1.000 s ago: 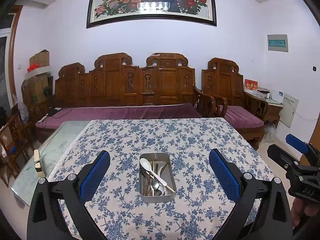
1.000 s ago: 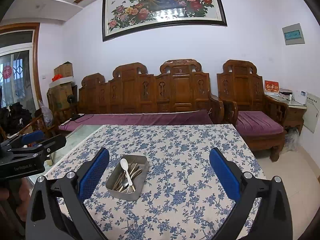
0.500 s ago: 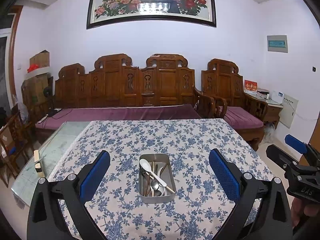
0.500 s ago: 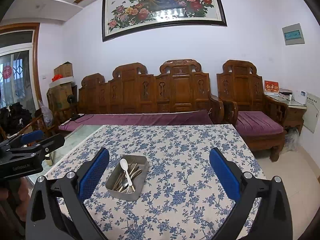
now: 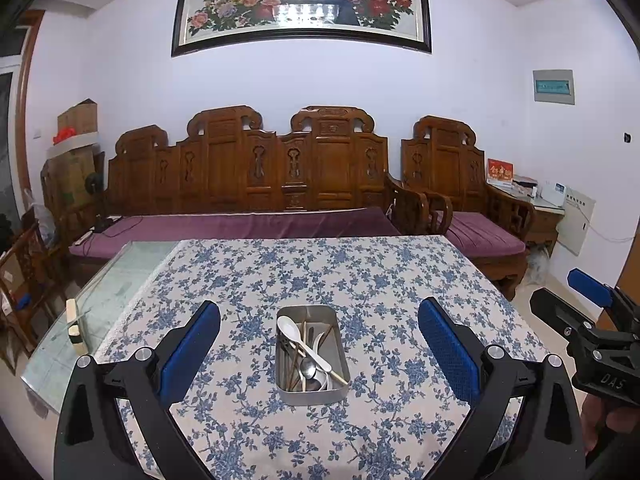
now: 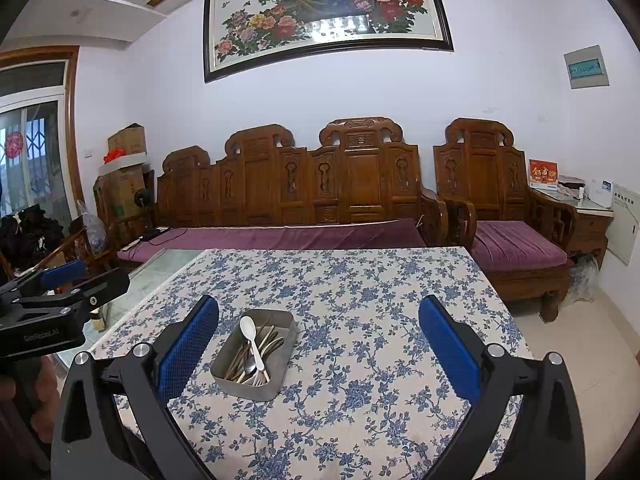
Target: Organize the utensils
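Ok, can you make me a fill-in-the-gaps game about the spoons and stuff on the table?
1. The long white plastic spoon lies on top, inside the rectangular ____ tin.
2. The tin sits on a tablecloth printed with ____ flowers.
3. Both tools, left tool and right tool, have their jaws ____.
4. The tools are holding ____.

Missing words: metal; blue; open; nothing

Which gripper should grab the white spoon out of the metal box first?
Probably the left gripper: the rectangular metal tin sits centred between its open fingers, white spoon straight ahead. For the right gripper, also open, the tin lies off to its left.
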### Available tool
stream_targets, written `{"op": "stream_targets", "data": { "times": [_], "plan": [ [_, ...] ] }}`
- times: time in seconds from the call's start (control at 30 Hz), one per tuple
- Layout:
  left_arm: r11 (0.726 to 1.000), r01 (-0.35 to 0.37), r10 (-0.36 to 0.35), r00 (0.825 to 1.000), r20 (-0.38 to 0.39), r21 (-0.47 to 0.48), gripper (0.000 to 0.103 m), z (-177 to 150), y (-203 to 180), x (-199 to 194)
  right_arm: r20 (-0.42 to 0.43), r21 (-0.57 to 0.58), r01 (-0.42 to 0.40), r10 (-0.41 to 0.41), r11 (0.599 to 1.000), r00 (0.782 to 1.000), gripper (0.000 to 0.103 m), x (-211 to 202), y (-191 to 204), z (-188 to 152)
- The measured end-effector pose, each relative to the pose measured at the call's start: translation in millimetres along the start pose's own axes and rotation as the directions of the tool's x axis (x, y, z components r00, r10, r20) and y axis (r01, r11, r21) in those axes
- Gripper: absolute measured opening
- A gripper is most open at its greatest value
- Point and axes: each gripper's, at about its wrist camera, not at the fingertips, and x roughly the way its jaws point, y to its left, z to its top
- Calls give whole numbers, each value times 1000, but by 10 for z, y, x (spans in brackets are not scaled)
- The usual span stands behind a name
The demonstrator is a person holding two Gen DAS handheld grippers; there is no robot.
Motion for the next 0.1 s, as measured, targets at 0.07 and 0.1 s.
{"op": "stream_targets", "data": {
  "times": [0.07, 0.1],
  "plan": [
    [1000, -3, 3, 1000, -2, 2, 96, -1, 1, 6, 1, 0, 0, 0, 1000, 1000, 101, 3, -1, -1],
    [1000, -1, 1, 1000, -2, 3, 96, 0, 1, 9, 0, 0, 0, 0, 1000, 1000, 101, 5, -1, -2]
  ]
}}
